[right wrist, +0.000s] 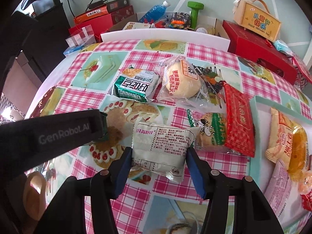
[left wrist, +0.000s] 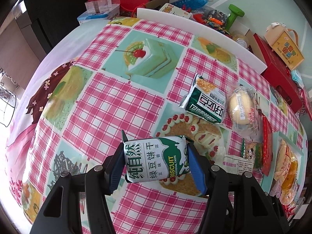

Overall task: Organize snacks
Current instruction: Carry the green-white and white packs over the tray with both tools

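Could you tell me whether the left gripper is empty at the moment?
No, the left gripper is shut on a green and white biscuit packet, held between its blue pads above the checked tablecloth.

The counter (right wrist: 136, 191), under a pink plaid cloth printed with cakes, carries a green wafer packet (right wrist: 134, 86), a wrapped bun (right wrist: 181, 82), a red pouch (right wrist: 238, 120) and a cow-print cracker pack (right wrist: 211, 131).
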`<state>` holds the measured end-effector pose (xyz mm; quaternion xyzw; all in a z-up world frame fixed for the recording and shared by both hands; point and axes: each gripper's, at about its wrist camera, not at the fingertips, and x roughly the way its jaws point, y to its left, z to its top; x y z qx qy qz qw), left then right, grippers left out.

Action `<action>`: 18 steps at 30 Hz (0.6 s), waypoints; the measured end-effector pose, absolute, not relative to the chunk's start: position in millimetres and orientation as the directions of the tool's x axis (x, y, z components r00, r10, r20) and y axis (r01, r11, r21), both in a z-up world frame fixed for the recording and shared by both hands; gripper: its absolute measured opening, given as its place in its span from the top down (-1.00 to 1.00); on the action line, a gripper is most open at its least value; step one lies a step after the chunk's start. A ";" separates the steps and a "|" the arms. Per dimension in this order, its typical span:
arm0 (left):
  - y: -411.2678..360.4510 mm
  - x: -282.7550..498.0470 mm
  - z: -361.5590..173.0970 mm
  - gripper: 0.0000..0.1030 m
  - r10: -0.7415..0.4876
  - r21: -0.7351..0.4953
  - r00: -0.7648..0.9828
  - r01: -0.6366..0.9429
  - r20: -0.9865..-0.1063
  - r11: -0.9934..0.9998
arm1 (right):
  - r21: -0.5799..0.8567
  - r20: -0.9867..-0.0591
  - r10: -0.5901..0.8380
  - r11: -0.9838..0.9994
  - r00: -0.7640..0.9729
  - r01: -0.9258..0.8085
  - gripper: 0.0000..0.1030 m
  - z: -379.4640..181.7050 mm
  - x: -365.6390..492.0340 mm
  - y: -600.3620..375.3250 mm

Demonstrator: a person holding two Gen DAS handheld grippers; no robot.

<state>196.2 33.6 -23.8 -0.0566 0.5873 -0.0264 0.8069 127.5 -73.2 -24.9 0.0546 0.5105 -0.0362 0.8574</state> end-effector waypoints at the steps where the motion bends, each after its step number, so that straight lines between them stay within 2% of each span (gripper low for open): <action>1: 32.5 194.8 -21.3 -0.21 -0.108 -0.120 0.312 -0.020 -0.944 0.993 | 0.056 -0.877 -0.008 0.991 0.480 0.120 -0.14 -22.5 125.3 -74.2; 11: 11.5 187.4 5.9 -0.21 -0.152 -0.150 0.350 0.033 -0.924 0.988 | 0.065 -0.848 -0.042 0.981 0.528 0.181 -0.14 9.3 92.3 -106.5; 18: -19.3 169.6 22.3 -0.21 -0.211 -0.160 0.413 0.154 -0.886 0.975 | 0.086 -0.821 -0.088 0.957 0.564 0.275 -0.14 34.8 67.0 -152.0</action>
